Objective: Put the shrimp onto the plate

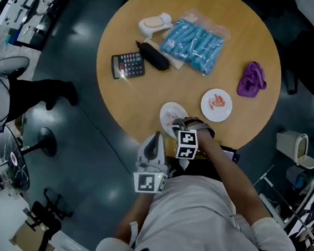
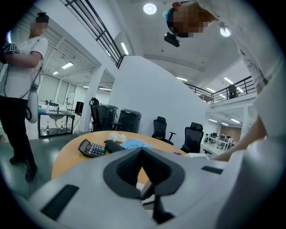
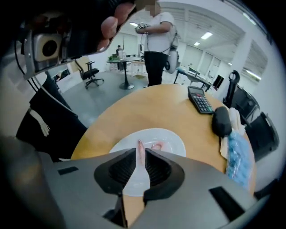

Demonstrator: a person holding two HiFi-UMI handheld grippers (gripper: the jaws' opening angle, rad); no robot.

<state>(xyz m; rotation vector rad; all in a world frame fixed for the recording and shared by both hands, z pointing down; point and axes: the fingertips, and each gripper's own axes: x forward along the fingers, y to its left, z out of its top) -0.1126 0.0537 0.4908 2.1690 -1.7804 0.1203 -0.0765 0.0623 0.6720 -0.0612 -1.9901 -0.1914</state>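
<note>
- Two plates sit on the table (image 1: 150, 88): the near plate (image 1: 168, 111) at the near edge and the far plate (image 1: 214, 115) toward the right edge, apart from each other.
- Your right gripper (image 3: 140, 157) hangs low over the near plate (image 3: 170, 140). Its jaws are narrowed onto a shrimp (image 3: 140, 149), which is pinched upright between the pads.
- A second shrimp (image 3: 156, 146) lies on that plate just beyond the jaws. The other shrimp (image 1: 220, 101) lie on the far plate.
- Your left gripper (image 2: 143, 155) has its jaws closed on nothing and sits off the near edge, taking no part.
- As I read it, the step in hand is a transfer, with the shrimp gripped right above the near plate. These views don't show whether this is the drop or the pick, or which plate is the goal.
- If the near plate is the goal, lower until the shrimp touches bare white beside the second shrimp. Then part the jaws and lift straight up so it doesn't cling to a pad.
- If the far plate is the goal, hold the pinch and rise clear of the rim. Carry toward the right edge and release on a bare part of that plate.
</note>
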